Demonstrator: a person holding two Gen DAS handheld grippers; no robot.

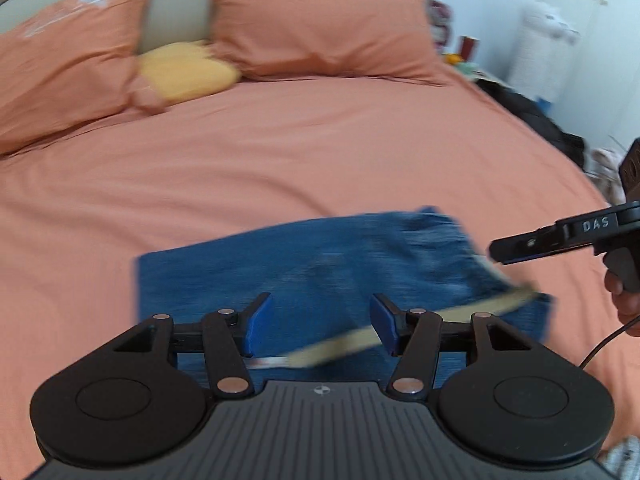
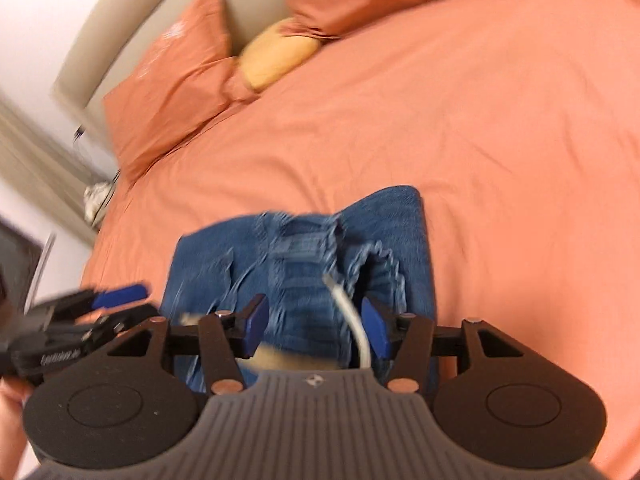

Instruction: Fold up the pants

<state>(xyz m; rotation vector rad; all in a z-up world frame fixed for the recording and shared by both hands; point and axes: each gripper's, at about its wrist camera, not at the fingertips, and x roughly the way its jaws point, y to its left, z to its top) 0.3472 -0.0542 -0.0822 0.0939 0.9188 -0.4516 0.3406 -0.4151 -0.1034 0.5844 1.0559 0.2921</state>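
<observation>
My left claw point(image 1: 316, 326) is spread wide, nothing between its blue pads point(image 1: 256, 322), hanging over the near edge of the jeans point(image 1: 320, 264). My right claw point(image 2: 314, 326) is spread too, pads clear of the cloth, hovering above the bunched waistband end. The jeans lie folded in a blue block on the orange bed point(image 1: 280, 152), near its front edge; the left view shows a flat rectangle with a pale strip point(image 1: 360, 340) across the near part, the right view shows crumpled folds and a white cord point(image 2: 356, 320) curling up between the pads.

Around: two orange pillows point(image 1: 320, 20) against the beige headboard point(image 1: 176, 12), a yellow cushion point(image 1: 188, 72) between them. Dark clothing point(image 1: 532, 120) heaps at the bed's right edge, cluttered nightstand items point(image 1: 466, 50) beyond, blurred. Nothing sits between either claw and the jeans.

Writing: "DAS" in white on the right claw's arm point(image 1: 596, 224) in the left view. A white label on the left claw's arm point(image 2: 60, 360) in the right view is too smeared to read.
</observation>
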